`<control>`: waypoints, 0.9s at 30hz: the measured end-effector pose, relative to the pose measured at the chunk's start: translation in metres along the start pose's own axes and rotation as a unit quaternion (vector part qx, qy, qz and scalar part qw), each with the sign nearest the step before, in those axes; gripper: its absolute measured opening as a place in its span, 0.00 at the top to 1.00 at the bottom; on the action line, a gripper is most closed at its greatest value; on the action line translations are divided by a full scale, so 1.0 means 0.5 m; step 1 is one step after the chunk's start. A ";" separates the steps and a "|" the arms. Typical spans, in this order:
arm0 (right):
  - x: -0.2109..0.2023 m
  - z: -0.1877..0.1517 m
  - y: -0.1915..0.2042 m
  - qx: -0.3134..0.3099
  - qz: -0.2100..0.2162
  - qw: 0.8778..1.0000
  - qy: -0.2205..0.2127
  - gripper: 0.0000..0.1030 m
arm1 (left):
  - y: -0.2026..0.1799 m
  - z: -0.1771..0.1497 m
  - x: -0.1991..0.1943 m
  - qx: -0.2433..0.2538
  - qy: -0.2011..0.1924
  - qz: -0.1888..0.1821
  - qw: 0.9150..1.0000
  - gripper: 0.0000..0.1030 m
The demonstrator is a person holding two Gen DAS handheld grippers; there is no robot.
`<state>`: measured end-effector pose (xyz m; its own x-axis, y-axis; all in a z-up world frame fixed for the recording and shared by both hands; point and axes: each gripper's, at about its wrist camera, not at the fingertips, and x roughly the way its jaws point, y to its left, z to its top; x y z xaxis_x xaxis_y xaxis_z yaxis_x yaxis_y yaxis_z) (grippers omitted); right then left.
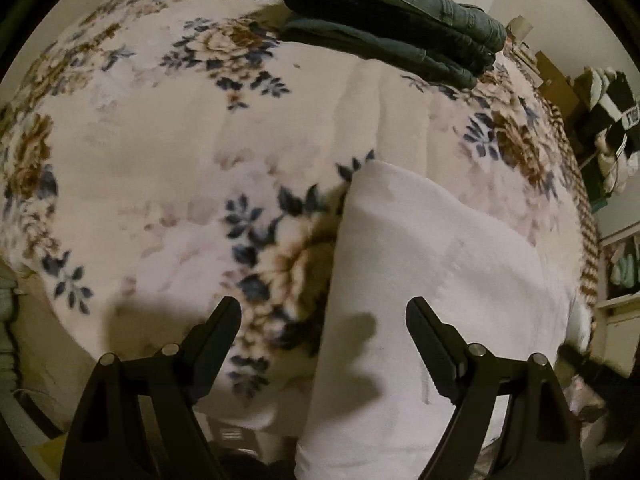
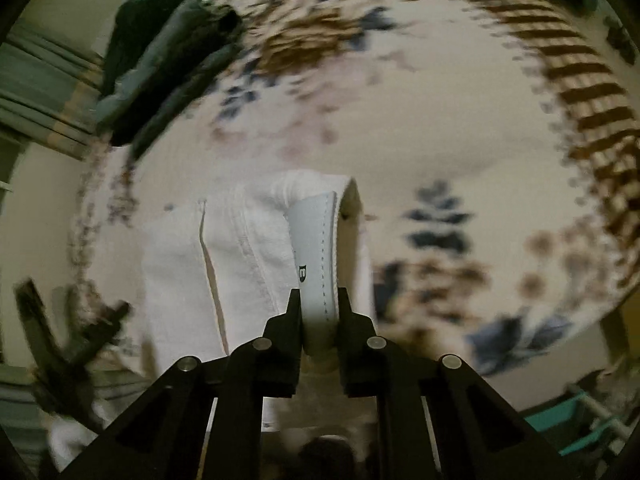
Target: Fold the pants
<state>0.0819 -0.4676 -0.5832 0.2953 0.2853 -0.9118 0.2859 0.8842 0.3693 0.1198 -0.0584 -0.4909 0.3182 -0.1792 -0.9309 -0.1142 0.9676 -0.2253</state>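
Where clamped: pants (image 2: 256,256) between right hand-held gripper (image 2: 319,300)

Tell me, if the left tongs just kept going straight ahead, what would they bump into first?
Most likely the white pants lying on the floral blanket. The open left tongs hover just above them, though depth is hard to judge.
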 end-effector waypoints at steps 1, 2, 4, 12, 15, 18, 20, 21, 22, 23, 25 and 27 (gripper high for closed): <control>0.002 -0.003 -0.024 0.008 -0.006 1.000 0.007 0.85 | -0.002 0.006 0.008 -0.003 0.003 -0.012 1.000 0.18; 0.008 -0.004 -0.036 0.015 -0.007 1.000 0.012 0.85 | -0.005 0.014 0.018 -0.004 0.008 -0.018 1.000 0.18; 0.041 -0.005 -0.058 0.020 0.002 0.999 0.047 0.81 | -0.011 0.031 0.044 -0.005 0.020 -0.028 0.999 0.18; 0.076 0.059 -0.153 0.139 0.125 0.981 0.054 0.34 | -0.028 0.090 0.127 0.003 0.040 -0.054 0.998 0.18; 0.130 0.083 -0.175 0.179 0.155 0.968 0.080 0.34 | -0.027 0.101 0.159 0.012 0.054 -0.040 0.998 0.16; 0.164 0.096 -0.174 0.195 0.196 0.956 0.098 0.46 | -0.022 0.104 0.168 0.011 0.060 -0.041 0.997 0.16; 0.136 0.098 -0.152 0.177 0.191 0.963 0.067 0.88 | -0.021 0.104 0.164 0.015 0.058 -0.040 0.997 0.16; 0.122 0.099 -0.140 0.169 0.178 0.968 0.053 0.89 | -0.019 0.103 0.160 0.015 0.058 -0.044 0.997 0.16; 0.105 0.100 -0.133 0.158 0.160 0.974 0.035 0.90 | -0.017 0.102 0.156 0.012 0.058 -0.050 0.997 0.16; 0.093 0.098 -0.134 0.148 0.128 0.980 0.024 0.90 | -0.014 0.101 0.150 0.008 0.057 -0.057 0.997 0.16; 0.105 0.096 -0.129 0.139 0.115 0.983 0.035 0.89 | -0.008 0.094 0.131 0.003 0.056 -0.066 0.996 0.16; 0.106 0.093 -0.128 0.140 0.111 0.982 0.056 0.74 | -0.008 0.085 0.102 0.004 0.046 -0.066 0.997 0.17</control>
<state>0.1219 -0.5262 -0.6466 0.2812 0.5131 -0.8110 0.4693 0.6636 0.5826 0.1766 -0.0638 -0.5254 0.2414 -0.3195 -0.9163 -0.0702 0.9360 -0.3449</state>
